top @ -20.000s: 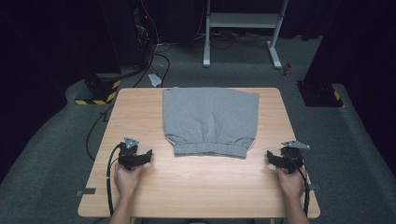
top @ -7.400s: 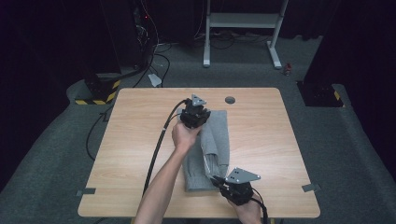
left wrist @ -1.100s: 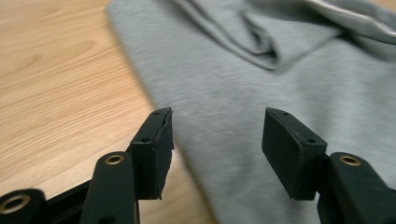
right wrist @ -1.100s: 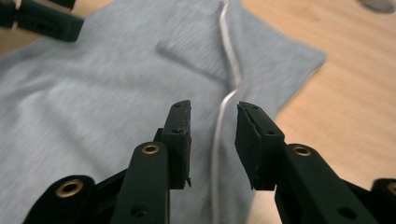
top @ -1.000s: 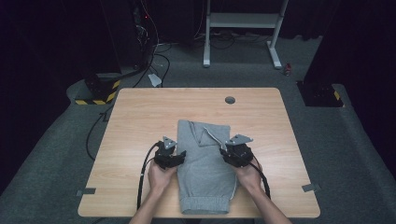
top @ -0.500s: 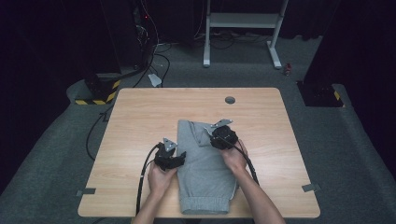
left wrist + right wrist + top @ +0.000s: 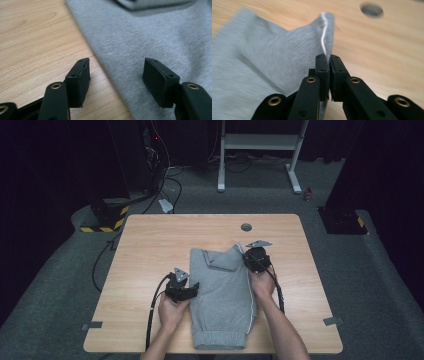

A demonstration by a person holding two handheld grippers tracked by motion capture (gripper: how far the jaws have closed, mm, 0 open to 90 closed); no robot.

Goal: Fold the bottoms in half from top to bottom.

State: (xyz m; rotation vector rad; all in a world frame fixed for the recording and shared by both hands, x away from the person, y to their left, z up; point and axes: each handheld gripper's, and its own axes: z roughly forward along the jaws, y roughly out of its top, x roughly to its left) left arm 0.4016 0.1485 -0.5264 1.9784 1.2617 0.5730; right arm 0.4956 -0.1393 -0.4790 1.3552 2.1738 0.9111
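Dark grey carpet surrounds your light wooden table in the high view, with a black stand on a yellow-and-black striped base at the upper left, a white metal frame at the top centre, and cables trailing over the floor between them; the far room is too dark to make out. Near the table's far edge sits a round cable hole, which also appears blurred at the upper right of the right gripper view. Your folded grey sweatpants lie lengthwise in the lower centre of the table, the ribbed end toward the bottom edge of the frame and a white stripe running along their right side. Your right gripper, just right of the garment's top end, has just been closing and now pinches the striped edge of the fabric, lifting it into a peak; the cloth below the pads is hidden by the jaws, and motion blur softens that whole view. Your left gripper rests at the garment's left edge with its jaws spread wide, one pad over bare wood and the other over grey cloth, gripping nothing. Your forearms are cut off at the bottom of the frame.
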